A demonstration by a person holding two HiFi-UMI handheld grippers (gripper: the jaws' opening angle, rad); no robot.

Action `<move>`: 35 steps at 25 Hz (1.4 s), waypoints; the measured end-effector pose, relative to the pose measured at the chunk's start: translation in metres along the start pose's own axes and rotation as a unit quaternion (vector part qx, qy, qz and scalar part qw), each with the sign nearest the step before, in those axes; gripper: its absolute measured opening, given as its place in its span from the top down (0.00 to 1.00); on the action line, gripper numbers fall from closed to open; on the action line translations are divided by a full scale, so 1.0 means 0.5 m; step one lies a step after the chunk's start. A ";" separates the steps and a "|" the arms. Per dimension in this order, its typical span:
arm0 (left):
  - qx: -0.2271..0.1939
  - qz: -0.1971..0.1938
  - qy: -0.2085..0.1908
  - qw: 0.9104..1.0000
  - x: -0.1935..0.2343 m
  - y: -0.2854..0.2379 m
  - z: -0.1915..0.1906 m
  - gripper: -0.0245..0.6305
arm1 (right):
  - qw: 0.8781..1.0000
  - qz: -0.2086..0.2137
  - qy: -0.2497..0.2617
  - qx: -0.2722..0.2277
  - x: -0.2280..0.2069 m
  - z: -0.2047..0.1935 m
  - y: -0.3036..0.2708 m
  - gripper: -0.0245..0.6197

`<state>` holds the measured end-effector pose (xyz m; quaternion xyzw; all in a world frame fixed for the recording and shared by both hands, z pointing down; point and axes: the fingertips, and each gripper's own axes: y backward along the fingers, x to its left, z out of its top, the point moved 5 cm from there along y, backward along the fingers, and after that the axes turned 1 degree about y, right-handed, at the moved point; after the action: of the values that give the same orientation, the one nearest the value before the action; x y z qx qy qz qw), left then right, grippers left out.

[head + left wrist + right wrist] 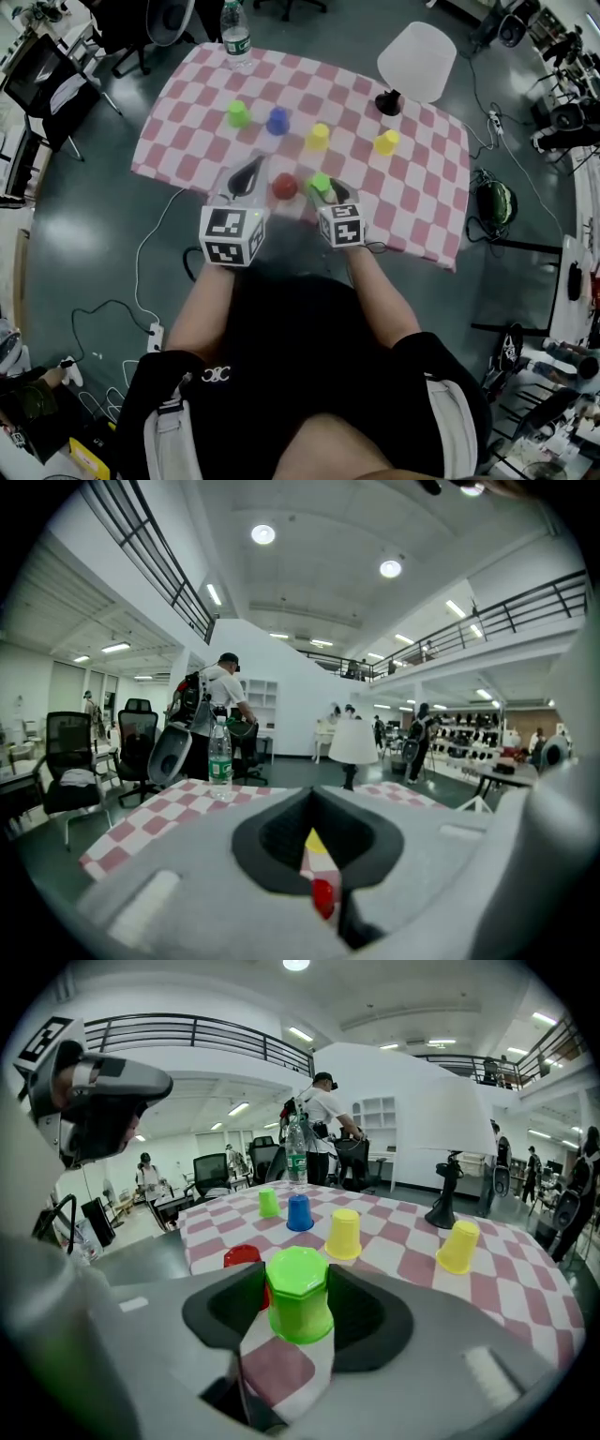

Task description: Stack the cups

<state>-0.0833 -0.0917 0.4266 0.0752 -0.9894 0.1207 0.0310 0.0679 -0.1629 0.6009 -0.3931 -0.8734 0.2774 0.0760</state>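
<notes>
Green cup (pixel 298 1302) inverted, pinched between jaws of right gripper (pixel 295 1279)

1. round ceiling lamps (pixel 263 534) and strip lights light the hall from above; in the left gripper view they blow out to white glare.
2. the head view is dimmer and greyer; the dark floor (pixel 84 234) carries soft, pale reflections, and the checked counter (pixel 422 187) is evenly lit, with only faint shadows.
3. all views bend like a fisheye: the railing (pixel 187 1026) curves, and both gripper views have black corners.
4. the left tongs (pixel 317 808) sit too near the lens and look soft and grey.
5. the green cup (pixel 298 1293) is sharp and bright, with a mild sheen on top.
</notes>
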 end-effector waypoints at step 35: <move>-0.005 -0.003 0.003 1.000 0.012 -0.005 0.001 0.96 | 0.988 -0.007 -0.015 -0.152 0.006 0.168 0.097 0.61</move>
<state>-0.0887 -0.0951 0.4273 0.0774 -0.9896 0.1161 0.0350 0.0675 -0.1703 0.5042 -0.3902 -0.9090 0.1463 0.0043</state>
